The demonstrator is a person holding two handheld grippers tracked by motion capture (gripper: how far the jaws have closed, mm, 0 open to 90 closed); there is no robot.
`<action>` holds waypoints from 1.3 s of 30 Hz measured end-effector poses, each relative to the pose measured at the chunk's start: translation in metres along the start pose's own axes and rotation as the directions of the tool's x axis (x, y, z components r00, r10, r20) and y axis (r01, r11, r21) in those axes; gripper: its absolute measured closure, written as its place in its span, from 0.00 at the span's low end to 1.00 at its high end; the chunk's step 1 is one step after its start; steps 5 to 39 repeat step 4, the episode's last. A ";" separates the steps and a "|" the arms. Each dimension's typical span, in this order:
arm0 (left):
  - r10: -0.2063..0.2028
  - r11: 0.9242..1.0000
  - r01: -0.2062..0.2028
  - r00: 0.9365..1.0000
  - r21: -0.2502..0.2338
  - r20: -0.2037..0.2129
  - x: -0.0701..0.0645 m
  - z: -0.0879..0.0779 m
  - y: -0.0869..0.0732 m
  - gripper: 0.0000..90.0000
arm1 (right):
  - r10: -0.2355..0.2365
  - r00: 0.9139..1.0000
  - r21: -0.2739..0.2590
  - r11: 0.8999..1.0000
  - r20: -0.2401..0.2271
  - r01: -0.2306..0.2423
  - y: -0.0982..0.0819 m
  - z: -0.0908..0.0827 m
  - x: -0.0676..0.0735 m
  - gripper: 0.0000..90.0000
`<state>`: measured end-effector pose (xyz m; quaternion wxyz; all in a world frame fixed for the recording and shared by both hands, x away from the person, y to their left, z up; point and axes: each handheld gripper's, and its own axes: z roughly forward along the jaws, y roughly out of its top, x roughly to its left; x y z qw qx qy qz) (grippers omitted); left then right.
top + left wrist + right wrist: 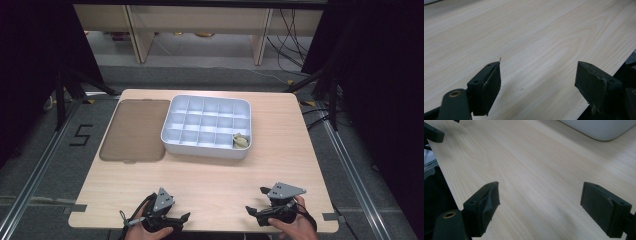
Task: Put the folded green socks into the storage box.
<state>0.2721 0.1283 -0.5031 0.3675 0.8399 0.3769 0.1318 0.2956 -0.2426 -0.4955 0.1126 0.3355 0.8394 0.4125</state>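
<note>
A white compartment tray (172,135) stands at the middle back of the wooden table (210,175); its corner (599,130) shows at the top of the right gripper view. A small yellowish object (240,141) lies in the tray's front right compartment. My left gripper (186,218) rests near the table's front edge at the left, held by a hand, jaws wide apart over bare wood (537,77). My right gripper (253,201) sits near the front edge at the right, also open (540,202) with nothing between its jaws.
A flat brown lid or mat (134,130) lies left of the tray. The table's front edge runs close under both grippers. Beyond the table are a grey floor, wooden furniture legs (141,37) and cables.
</note>
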 end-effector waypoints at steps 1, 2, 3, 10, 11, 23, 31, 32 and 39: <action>-0.001 1.000 0.001 1.000 0.000 0.000 0.000 0.000 0.000 0.23 | 0.000 1.000 0.000 1.000 -0.001 0.000 0.000 0.000 0.000 0.18; -0.019 1.000 0.019 1.000 -0.018 -0.001 -0.001 0.001 0.000 0.23 | -0.001 1.000 0.000 1.000 -0.001 0.001 0.000 0.000 0.000 0.18; -0.037 0.999 0.037 0.999 -0.031 -0.003 -0.002 0.002 0.000 0.23 | -0.001 1.000 0.000 1.000 0.000 0.001 0.000 0.000 0.000 0.18; -0.034 0.999 0.033 0.999 -0.029 -0.002 -0.002 0.002 0.000 0.23 | -0.002 1.000 0.000 1.000 0.000 0.002 0.000 0.000 0.000 0.18; -0.034 0.999 0.033 0.999 -0.029 -0.002 -0.002 0.002 0.000 0.23 | -0.002 1.000 0.000 1.000 0.000 0.002 0.000 0.000 0.000 0.18; -0.034 0.999 0.033 0.999 -0.029 -0.002 -0.002 0.002 0.000 0.23 | -0.002 1.000 0.000 1.000 0.000 0.002 0.000 0.000 0.000 0.18; -0.034 0.999 0.033 0.999 -0.029 -0.002 -0.002 0.002 0.000 0.23 | -0.002 1.000 0.000 1.000 0.000 0.002 0.000 0.000 0.000 0.18; -0.034 0.999 0.033 0.999 -0.029 -0.002 -0.002 0.002 0.000 0.23 | -0.002 1.000 0.000 1.000 0.000 0.002 0.000 0.000 0.000 0.18; -0.034 0.999 0.033 0.999 -0.029 -0.002 -0.002 0.002 0.000 0.23 | -0.002 1.000 0.000 1.000 0.000 0.002 0.000 0.000 0.000 0.18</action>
